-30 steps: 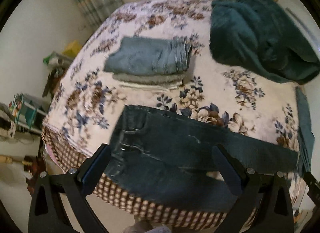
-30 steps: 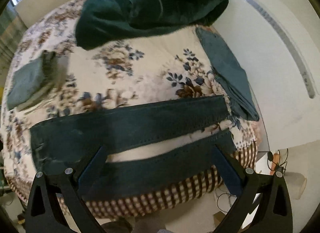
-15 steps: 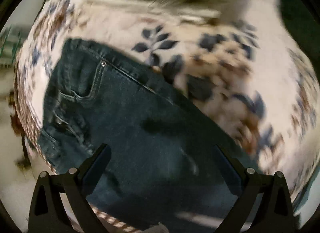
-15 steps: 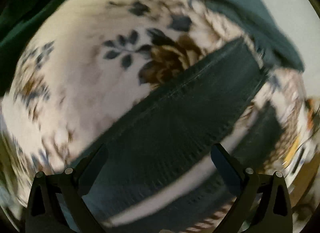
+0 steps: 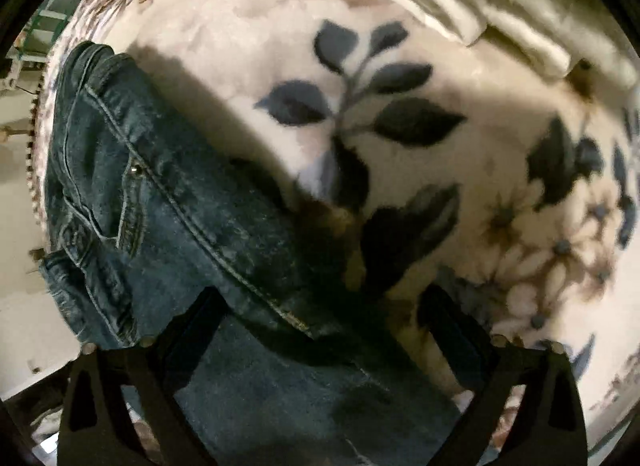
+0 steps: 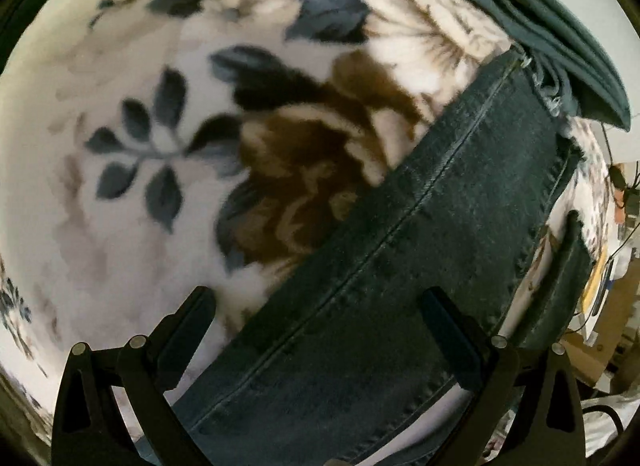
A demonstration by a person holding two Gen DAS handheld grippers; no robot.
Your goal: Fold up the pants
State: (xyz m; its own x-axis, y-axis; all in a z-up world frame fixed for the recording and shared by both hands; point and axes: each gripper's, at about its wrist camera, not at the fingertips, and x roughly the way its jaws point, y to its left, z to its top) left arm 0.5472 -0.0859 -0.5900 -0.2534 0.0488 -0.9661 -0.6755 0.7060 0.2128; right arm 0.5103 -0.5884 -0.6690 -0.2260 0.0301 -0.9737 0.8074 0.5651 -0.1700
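Dark blue jeans lie flat on a floral blanket. The left wrist view shows their waistband and pocket at the left, with the outer seam running between the fingers. My left gripper is open, close above that seam at the hip. The right wrist view shows one jeans leg running diagonally to its frayed hem at the upper right. My right gripper is open, low over that leg, straddling its far edge.
A folded pale garment lies at the top of the left wrist view. A dark teal cloth lies beyond the hem at the upper right. The bed's edge and room clutter are at the right.
Both grippers have dropped from high above the bed to just above the jeans, the left over the hip seam, the right over the far leg. Both stay open.
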